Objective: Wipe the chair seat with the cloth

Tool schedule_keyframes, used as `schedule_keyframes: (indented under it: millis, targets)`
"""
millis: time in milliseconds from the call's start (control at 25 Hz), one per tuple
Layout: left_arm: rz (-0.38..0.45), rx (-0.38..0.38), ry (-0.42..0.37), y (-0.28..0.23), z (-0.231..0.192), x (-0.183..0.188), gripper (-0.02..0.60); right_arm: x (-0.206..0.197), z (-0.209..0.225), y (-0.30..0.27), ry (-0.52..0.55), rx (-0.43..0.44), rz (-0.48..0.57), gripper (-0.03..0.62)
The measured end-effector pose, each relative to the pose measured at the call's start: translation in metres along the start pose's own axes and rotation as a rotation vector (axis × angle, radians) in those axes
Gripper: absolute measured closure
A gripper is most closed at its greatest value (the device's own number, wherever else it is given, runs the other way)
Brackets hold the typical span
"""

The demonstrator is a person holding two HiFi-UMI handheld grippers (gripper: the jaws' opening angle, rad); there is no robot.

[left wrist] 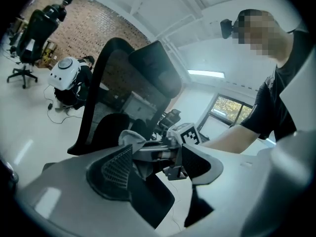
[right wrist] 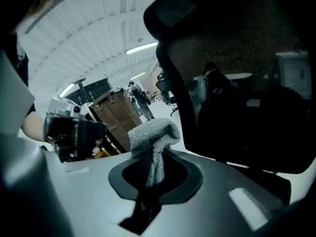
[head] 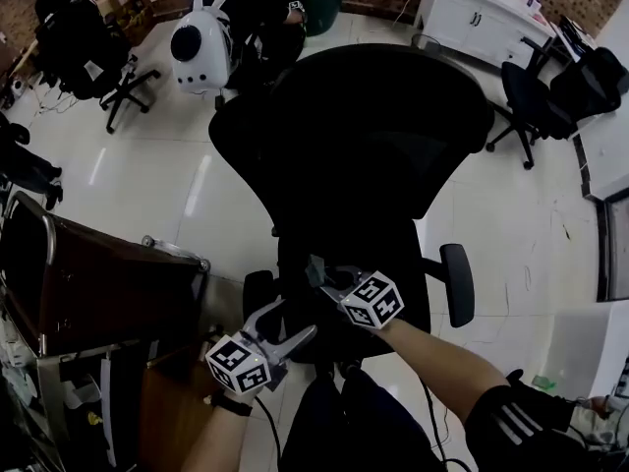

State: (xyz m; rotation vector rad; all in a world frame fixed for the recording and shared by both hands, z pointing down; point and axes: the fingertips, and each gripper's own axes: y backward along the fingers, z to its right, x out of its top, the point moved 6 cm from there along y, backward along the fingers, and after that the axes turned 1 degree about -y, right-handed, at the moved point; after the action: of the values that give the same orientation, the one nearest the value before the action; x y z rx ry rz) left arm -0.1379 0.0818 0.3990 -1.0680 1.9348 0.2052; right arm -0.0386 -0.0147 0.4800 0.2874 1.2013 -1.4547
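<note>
A black office chair with a mesh back (head: 364,136) stands in front of me, its dark seat (head: 393,273) just under my grippers. My right gripper (head: 322,275) is shut on a grey cloth (head: 316,266), which hangs over the seat's near left edge. In the right gripper view the cloth (right wrist: 154,132) bulges out of the shut jaws (right wrist: 155,174), with the chair back (right wrist: 237,83) close behind. My left gripper (head: 287,324) is open and holds nothing, just left of the right one. In the left gripper view the cloth (left wrist: 131,136) and right gripper (left wrist: 189,134) show between its spread pads (left wrist: 116,165).
A brown wooden cabinet (head: 98,293) stands close on the left. The chair's armrests (head: 458,283) stick out at both sides. Farther off are other black office chairs (head: 84,42) (head: 550,91), a crouching person with a white round backpack (head: 200,49) and a white cupboard (head: 482,13).
</note>
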Motion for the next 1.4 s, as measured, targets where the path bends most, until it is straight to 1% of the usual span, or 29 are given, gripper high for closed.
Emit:
schedule_keyframes:
  millis: [160, 360, 440, 560, 680, 800, 960, 1040, 1120, 1200, 1280, 1400]
  targets:
    - [0.002, 0.027, 0.011, -0.017, -0.028, -0.013, 0.244, -0.027, 0.042, -0.069, 0.076, -0.038, -0.127, 0.563]
    - [0.045, 0.041, 0.016, -0.027, -0.051, -0.016, 0.244, -0.053, 0.074, -0.138, 0.192, -0.079, -0.247, 0.562]
    - [0.061, 0.040, 0.019, -0.030, -0.058, -0.020, 0.244, -0.061, 0.086, -0.161, 0.248, -0.085, -0.274, 0.562]
    - [0.061, 0.031, 0.011, -0.035, -0.066, -0.030, 0.244, -0.071, 0.099, -0.192, 0.317, -0.082, -0.303, 0.562]
    - [0.052, 0.028, 0.001, -0.039, -0.070, -0.040, 0.244, -0.083, 0.108, -0.213, 0.359, -0.086, -0.321, 0.562]
    - [0.045, 0.029, 0.008, -0.044, -0.075, -0.048, 0.241, -0.100, 0.115, -0.224, 0.401, -0.084, -0.352, 0.562]
    - [0.035, 0.031, 0.015, -0.051, -0.079, -0.053, 0.241, -0.113, 0.121, -0.223, 0.450, -0.068, -0.353, 0.563]
    - [0.033, 0.027, 0.014, -0.056, -0.079, -0.052, 0.241, -0.116, 0.131, -0.214, 0.491, -0.083, -0.380, 0.563]
    - [0.029, 0.020, 0.016, -0.063, -0.076, -0.053, 0.241, -0.126, 0.150, -0.197, 0.522, -0.114, -0.434, 0.563]
    - [0.018, 0.011, 0.017, -0.071, -0.073, -0.053, 0.241, -0.136, 0.175, -0.173, 0.522, -0.151, -0.493, 0.563]
    - [0.009, -0.009, 0.014, -0.080, -0.069, -0.052, 0.241, -0.147, 0.206, -0.142, 0.495, -0.197, -0.542, 0.563]
    - [0.004, -0.042, 0.008, -0.092, -0.061, -0.050, 0.241, -0.160, 0.252, -0.083, 0.445, -0.282, -0.584, 0.563]
